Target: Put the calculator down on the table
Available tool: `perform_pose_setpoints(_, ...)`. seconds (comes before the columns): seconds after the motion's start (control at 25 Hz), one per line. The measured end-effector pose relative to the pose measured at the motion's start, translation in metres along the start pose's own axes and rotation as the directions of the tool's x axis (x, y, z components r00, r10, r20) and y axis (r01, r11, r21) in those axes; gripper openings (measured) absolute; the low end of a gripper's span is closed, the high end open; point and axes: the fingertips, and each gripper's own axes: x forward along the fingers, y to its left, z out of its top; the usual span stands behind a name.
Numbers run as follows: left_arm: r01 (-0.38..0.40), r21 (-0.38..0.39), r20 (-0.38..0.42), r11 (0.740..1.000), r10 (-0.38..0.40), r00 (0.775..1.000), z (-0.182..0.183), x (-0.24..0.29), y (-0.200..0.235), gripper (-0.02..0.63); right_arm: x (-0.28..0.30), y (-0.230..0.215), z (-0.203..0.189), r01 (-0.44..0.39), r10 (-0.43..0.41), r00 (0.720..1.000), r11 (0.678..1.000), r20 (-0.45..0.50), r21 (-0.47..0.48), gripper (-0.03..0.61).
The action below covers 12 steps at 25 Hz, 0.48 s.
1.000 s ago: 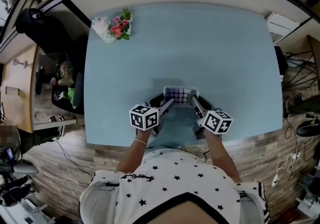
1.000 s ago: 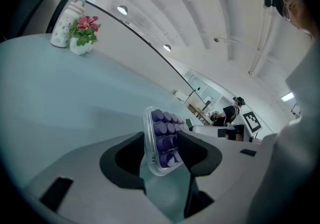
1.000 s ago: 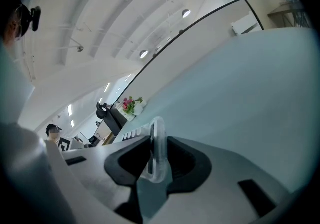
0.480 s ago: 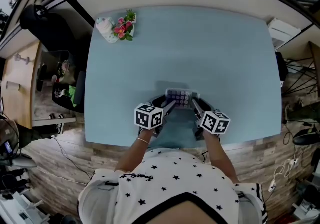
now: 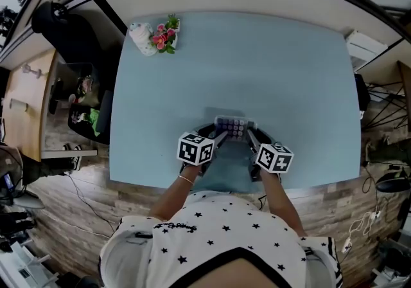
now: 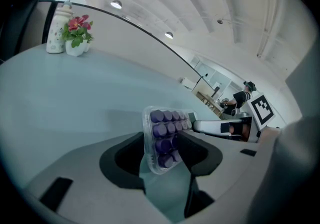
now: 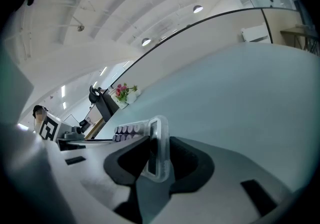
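Note:
A small calculator point(image 5: 232, 127) with purple keys in a clear case is held a little above the light blue table point(image 5: 270, 68), close to its near edge. My left gripper point(image 5: 220, 137) grips its left end. In the left gripper view the calculator point(image 6: 161, 133) stands tilted between that gripper's point(image 6: 167, 140) jaws, touching both. My right gripper point(image 5: 250, 139) has the other end. In the right gripper view the calculator point(image 7: 158, 150) is seen edge-on between that gripper's point(image 7: 159, 143) jaws, which are opening but still close against it.
A pot of pink flowers point(image 5: 166, 35) and a white bottle point(image 5: 140, 38) stand at the table's far left corner. The near table edge point(image 5: 225, 185) runs just under my hands. A black chair point(image 5: 61, 33) sits left of the table.
Both grippers and the calculator have stayed almost in place near the table's front edge. The marker cubes have tipped slightly.

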Motion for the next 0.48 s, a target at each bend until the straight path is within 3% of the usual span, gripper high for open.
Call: perform_pose_setpoints(0.48,-0.022,0.044,-0.005,0.999,0.023,1.000,0.0022,0.0003,0.0044,0.231,0.0028,-0.0003,0.0022,0.026,-0.027,1.000,0.999,-0.014,-0.042,0.119)
